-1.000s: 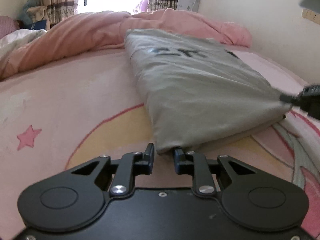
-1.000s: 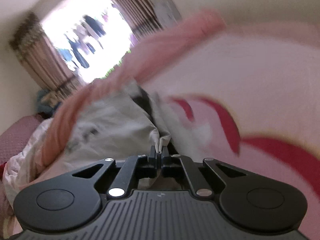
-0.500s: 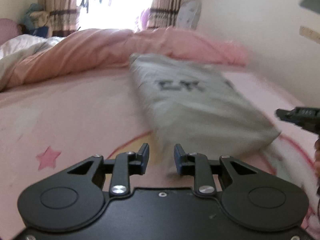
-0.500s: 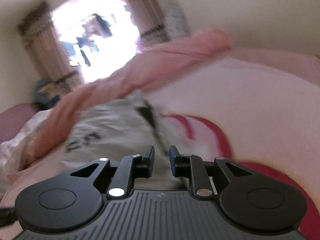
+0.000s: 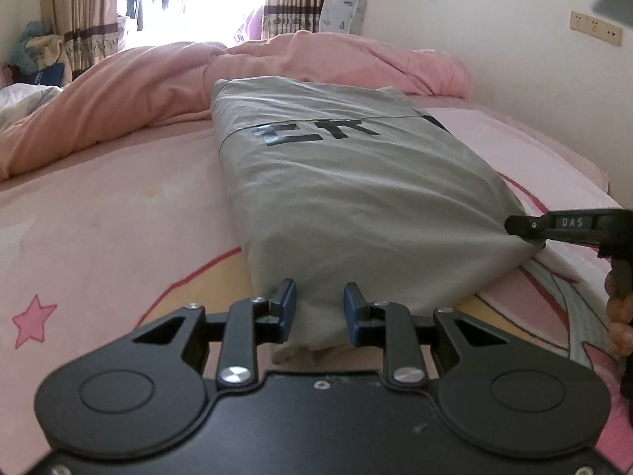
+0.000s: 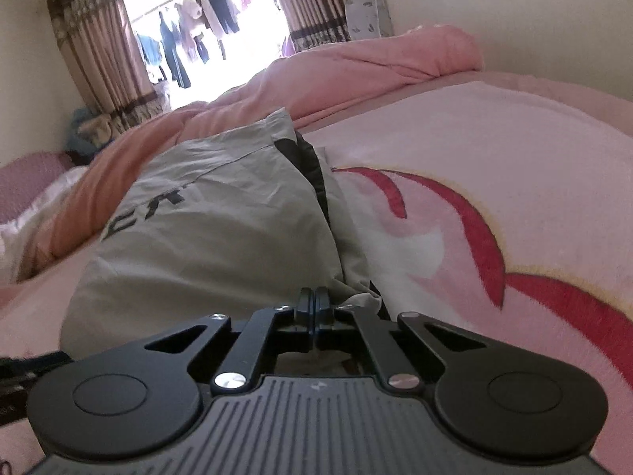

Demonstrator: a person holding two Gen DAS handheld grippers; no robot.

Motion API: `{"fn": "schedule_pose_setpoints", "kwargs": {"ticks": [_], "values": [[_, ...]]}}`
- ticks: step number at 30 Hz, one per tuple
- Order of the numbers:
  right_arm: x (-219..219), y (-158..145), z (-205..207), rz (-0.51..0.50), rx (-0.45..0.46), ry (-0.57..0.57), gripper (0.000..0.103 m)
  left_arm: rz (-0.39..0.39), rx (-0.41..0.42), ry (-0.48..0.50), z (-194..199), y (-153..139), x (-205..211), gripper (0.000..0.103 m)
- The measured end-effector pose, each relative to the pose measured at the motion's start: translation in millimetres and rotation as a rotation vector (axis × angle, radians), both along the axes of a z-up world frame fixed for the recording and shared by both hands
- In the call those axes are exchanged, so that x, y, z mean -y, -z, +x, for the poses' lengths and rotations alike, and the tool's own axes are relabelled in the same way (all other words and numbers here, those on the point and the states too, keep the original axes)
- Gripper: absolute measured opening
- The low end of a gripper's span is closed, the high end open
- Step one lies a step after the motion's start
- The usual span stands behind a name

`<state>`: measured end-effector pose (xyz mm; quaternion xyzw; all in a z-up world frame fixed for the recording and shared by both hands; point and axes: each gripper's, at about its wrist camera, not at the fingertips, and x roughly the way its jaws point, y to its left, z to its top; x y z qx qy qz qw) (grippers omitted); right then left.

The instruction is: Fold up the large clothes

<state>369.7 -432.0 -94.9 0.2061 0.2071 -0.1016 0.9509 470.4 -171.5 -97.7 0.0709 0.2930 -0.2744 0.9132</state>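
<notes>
- Two grippers are working the near edge of the grey garment [image 5: 356, 182]: our left gripper [image 5: 319, 312] is straddling its corner, jaws spread.
- Our right gripper [image 6: 313, 308] is pinching the other corner.
- Farther off, it is lying folded lengthwise on the pink bed [image 5: 99, 213], reaching the quilt [image 5: 158, 91].

— Could you read anything ahead of my left gripper [image 5: 319, 312]?

— Black block letters across the grey garment [image 5: 356, 182] beyond its fingertips; I made out "ER" and little more.

— Anything else?

— "DAS" stood on the right gripper [image 5: 569, 223], off to the right. From the right wrist, the garment's letters looked like "ER" too.
</notes>
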Motion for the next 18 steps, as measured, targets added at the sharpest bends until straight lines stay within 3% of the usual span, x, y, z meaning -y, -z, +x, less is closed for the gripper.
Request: {"fn": "schedule_pose_setpoints", "kwargs": {"ticks": [2,3,4,5,6,9,11,15,18], "values": [[1,-9,2,0.001,-0.028,-0.017,0.004,0.000,-0.008,0.005,1,-3,1,0.025],[2,-16,4,0.006,-0.031,-0.033,0.015,-0.008,-0.020,0.015,2,-9,0,0.027],[4,-24,8,0.004,-0.015,-0.049,0.020,-0.031,-0.037,0.034,8,-16,-4,0.033],[6,-34,11,-0.008,0.016,-0.069,0.028,-0.062,-0.047,0.047,15,-22,-8,0.047],[9,-43,16,-0.024,0.046,-0.085,0.036,-0.097,-0.042,0.039,25,-31,-14,0.054],[26,-62,50,-0.023,0.100,-0.107,0.053,-0.118,-0.005,-0.061,63,-46,-23,0.057],[41,-67,81,0.019,0.092,-0.105,0.053,-0.160,-0.052,-0.132,102,-44,-29,0.056],[53,-61,138,0.048,0.043,-0.140,0.054,-0.291,-0.214,-0.170,168,-23,-38,0.056],[49,-57,165,0.017,0.031,-0.152,0.054,-0.362,-0.231,-0.160,196,-14,-37,0.056]]}}
